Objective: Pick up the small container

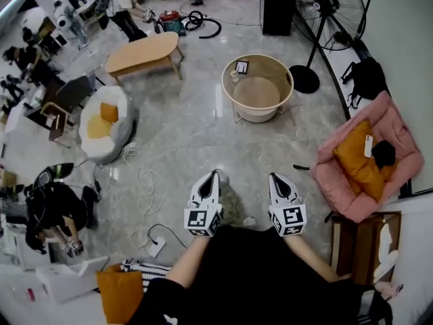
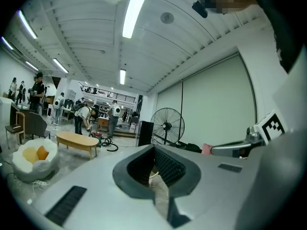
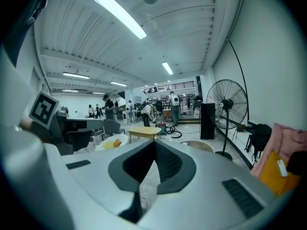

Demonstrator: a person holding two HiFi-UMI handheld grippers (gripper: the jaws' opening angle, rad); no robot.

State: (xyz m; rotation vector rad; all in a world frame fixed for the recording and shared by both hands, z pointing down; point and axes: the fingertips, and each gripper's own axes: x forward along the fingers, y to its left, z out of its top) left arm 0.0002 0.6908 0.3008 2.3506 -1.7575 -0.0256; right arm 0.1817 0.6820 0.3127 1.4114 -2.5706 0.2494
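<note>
A small pale container (image 1: 235, 75) stands beside a black-and-white card (image 1: 241, 66) on the round beige table (image 1: 277, 70), well ahead of me across the floor. My left gripper (image 1: 214, 175) and right gripper (image 1: 274, 177) are held side by side at waist height, both pointing toward that table and far short of it. Both have their jaws shut to a point with nothing between them. In the left gripper view the jaws meet at the left gripper (image 2: 154, 150). In the right gripper view the right gripper (image 3: 154, 145) points just left of the table's rim (image 3: 204, 145).
A pink armchair (image 1: 389, 124) with an orange cushion stands at the right, a standing fan (image 1: 325, 9) behind the table. An oval wooden table (image 1: 143, 53) and a white beanbag seat (image 1: 120, 133) are at the left. Cables (image 1: 145, 181) and a power strip (image 1: 155, 247) lie on the floor.
</note>
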